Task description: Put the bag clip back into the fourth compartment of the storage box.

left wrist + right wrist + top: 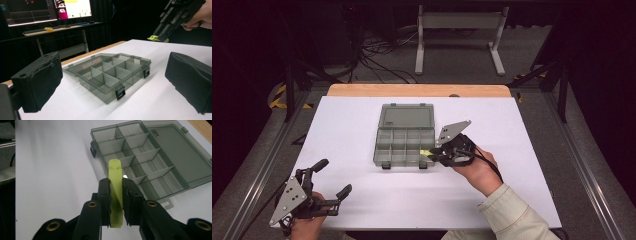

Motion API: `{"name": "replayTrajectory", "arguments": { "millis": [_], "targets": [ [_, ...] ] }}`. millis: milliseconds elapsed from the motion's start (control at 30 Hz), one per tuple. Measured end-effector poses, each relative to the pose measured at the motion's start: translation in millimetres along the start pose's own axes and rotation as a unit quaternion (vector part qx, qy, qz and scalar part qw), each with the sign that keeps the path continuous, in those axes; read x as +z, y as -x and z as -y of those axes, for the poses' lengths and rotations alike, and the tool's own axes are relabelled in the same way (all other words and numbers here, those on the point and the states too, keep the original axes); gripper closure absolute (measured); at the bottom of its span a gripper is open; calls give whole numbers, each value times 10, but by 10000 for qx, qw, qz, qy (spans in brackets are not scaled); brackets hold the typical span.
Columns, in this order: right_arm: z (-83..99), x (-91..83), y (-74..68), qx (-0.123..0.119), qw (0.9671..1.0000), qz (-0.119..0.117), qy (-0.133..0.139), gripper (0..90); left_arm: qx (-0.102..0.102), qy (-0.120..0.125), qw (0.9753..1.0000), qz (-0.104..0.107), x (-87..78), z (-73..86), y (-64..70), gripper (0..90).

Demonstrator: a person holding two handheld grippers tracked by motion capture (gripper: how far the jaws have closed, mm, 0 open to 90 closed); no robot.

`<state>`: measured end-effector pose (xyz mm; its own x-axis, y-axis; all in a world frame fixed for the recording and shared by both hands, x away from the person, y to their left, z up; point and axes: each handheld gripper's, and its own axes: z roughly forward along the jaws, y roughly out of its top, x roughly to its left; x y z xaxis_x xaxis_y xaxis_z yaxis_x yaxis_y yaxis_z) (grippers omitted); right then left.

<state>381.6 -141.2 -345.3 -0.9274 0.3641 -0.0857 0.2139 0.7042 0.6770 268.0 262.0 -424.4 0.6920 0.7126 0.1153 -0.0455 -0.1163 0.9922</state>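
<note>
While the left claw [333,181] is resting released at about 7 o'clock on the white bench [342,125], its jaws spread wide apart and holding nothing, the right claw [430,156] is grasping a yellow-green clip [425,153] at the near right corner of a grey compartment box [406,134]. The box is sitting near the centre of the bench, its lid [406,116] lying open and flat toward 12 o'clock, its two black latches facing 6 o'clock. In the right gripper view, the clip [116,192] is standing clamped between the two black jaws of the right claw [116,192], its rounded tip reaching past them and pointing toward the box's [140,162] divided compartments; the clip is hovering over the box's near edge, not lying in any compartment. In the left gripper view, the left claw's [112,80] dark padded jaws are framing the box [112,75] from either side, well apart from it, while the right claw [163,33] and clip [153,38] are showing at about 1 o'clock, above the bench [155,100]. A person's hand [479,172] in a pale sleeve is gripping the right gripper.
</note>
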Motion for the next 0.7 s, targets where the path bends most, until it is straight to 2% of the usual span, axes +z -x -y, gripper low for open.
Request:
{"name": "replayTrajectory", "arguments": {
  "millis": [400, 700],
  "targets": [
    [-114, 81, 183, 172, 9997, 106, 105, 777, 3, -4, 10000, 0, -2, 0, -3, 18],
    [-177, 159, 362, 413, 9988, 213, 181, 777, 1, -2, 10000, 1, -2, 0, -4, 18]
  ]
}}
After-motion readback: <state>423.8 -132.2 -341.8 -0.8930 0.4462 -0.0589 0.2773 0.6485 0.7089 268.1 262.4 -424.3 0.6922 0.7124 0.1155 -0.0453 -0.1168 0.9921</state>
